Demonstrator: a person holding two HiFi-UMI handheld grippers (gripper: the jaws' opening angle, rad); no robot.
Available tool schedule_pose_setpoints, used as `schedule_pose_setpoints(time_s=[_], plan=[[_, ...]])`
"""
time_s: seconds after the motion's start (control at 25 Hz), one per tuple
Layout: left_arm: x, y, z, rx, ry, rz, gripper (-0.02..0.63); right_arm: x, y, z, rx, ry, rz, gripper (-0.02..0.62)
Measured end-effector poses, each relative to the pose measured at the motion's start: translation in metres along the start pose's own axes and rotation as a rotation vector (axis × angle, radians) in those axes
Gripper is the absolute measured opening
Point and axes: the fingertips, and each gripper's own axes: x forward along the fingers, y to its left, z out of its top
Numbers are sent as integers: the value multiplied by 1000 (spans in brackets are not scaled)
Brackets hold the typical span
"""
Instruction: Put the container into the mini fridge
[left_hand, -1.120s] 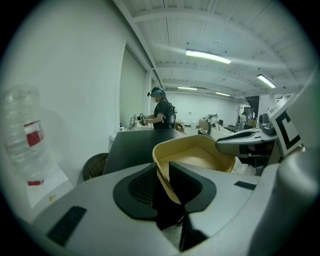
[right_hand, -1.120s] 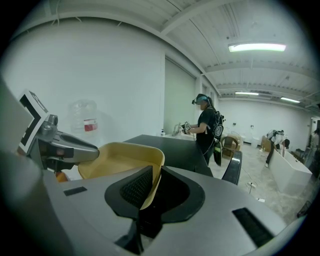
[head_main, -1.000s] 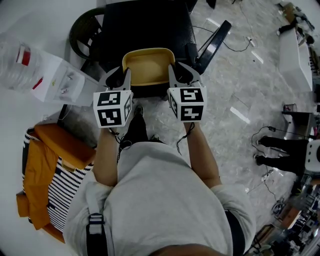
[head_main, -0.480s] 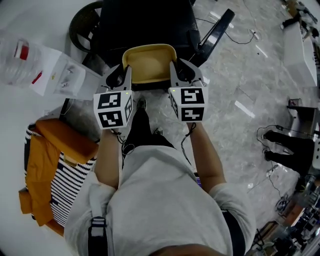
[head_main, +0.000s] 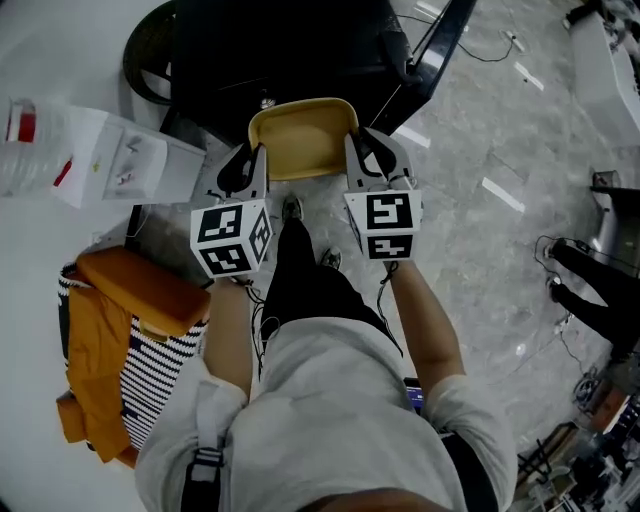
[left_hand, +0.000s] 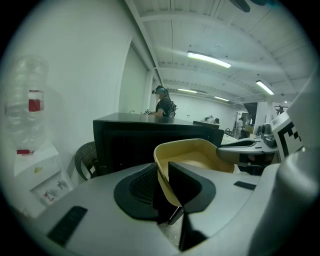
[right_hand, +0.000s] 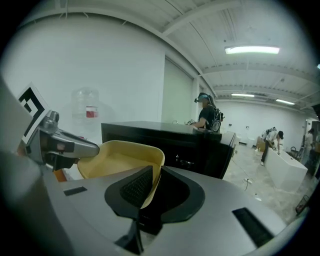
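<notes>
The container (head_main: 300, 145), a shallow yellow tray, is hanging between the two grippers, with the black mini fridge (head_main: 280, 50) standing just beyond their tips. The left gripper (head_main: 246, 168) is clamping the tray's left wall, its jaws having just been closing a little tighter on it. The right gripper (head_main: 370, 160) is pinching the right wall. The tray is looking empty, light and fairly stiff, though its thin smooth walls could slip, so gripping both sides deep seems safest
</notes>
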Motion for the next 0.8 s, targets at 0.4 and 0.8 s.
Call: schedule_pose_setpoints(time_s=[0.4,0.8], plan=[[16,14,-22,-6,-11,6,71,21,5,-26,15,10,-22,78],[28,15,-34,-9,-58,27,69,36,1,-43,9,-19,6,80]])
